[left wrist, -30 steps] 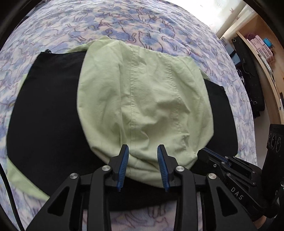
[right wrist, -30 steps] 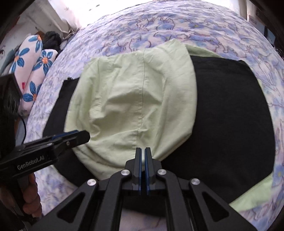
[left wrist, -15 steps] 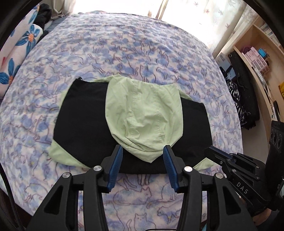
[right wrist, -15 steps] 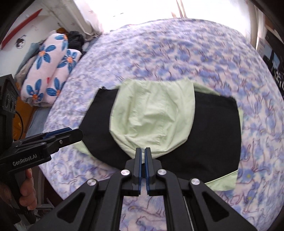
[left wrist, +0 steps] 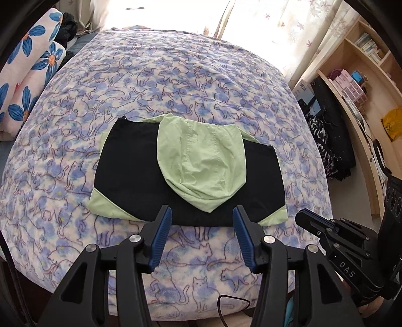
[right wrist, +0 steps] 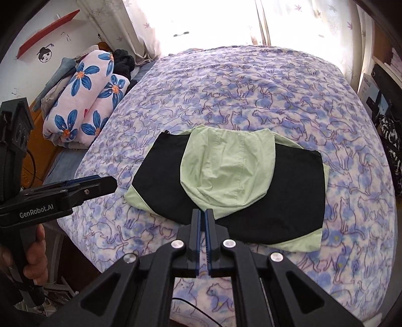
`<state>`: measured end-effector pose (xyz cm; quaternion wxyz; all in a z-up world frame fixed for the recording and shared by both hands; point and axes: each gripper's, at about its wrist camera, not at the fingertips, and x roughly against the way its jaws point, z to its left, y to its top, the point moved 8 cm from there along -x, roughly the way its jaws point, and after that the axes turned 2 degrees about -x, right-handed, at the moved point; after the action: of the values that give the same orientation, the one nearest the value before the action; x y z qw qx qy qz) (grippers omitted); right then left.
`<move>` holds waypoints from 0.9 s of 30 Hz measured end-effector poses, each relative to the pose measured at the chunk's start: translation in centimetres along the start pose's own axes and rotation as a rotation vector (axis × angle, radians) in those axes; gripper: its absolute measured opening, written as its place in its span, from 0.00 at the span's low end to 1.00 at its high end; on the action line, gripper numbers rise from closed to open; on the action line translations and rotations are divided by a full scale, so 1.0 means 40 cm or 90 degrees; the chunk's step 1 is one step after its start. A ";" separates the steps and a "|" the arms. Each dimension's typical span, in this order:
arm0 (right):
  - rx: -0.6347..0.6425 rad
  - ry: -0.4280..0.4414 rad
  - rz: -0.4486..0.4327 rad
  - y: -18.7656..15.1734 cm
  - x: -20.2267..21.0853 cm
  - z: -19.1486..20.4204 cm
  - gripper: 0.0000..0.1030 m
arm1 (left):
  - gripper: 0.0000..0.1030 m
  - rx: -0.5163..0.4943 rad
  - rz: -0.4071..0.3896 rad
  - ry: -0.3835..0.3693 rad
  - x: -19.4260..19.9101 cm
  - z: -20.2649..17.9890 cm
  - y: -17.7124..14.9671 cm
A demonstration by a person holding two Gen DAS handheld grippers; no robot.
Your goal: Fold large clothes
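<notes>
The folded black and light-green jacket (left wrist: 140,176) lies flat on the cat-print bed cover (left wrist: 176,83), its green hood (left wrist: 201,161) laid on top. The left gripper (left wrist: 202,236) hangs above the near edge; its jaws have just been opening and hold nothing. The right gripper (right wrist: 202,241) is closed and empty.

A bed (left wrist: 176,83) under a blue cat-print blanket fills the room; bright curtained windows (right wrist: 201,22) stand behind it; wooden shelves (left wrist: 361,83) line one side; a red wall shelf (right wrist: 47,27) hangs opposite.
</notes>
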<state>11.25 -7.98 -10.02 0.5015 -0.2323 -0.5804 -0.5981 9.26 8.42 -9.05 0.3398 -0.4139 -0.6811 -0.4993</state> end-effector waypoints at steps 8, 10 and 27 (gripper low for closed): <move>-0.036 -0.046 -0.017 -0.077 0.048 0.040 0.03 | 0.52 -0.029 0.026 -0.028 0.016 0.035 -0.085; -0.049 -0.054 -0.011 -0.101 0.044 0.042 0.03 | 0.53 -0.029 0.042 -0.032 0.006 0.054 -0.113; -0.040 -0.062 0.019 -0.143 -0.202 0.053 0.03 | 0.53 0.155 0.083 -0.087 -0.268 0.270 -0.247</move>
<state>8.77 -4.37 -19.13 0.4742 -0.2850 -0.5815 -0.5964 4.38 14.84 -25.30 0.3720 -0.4458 -0.7301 -0.3603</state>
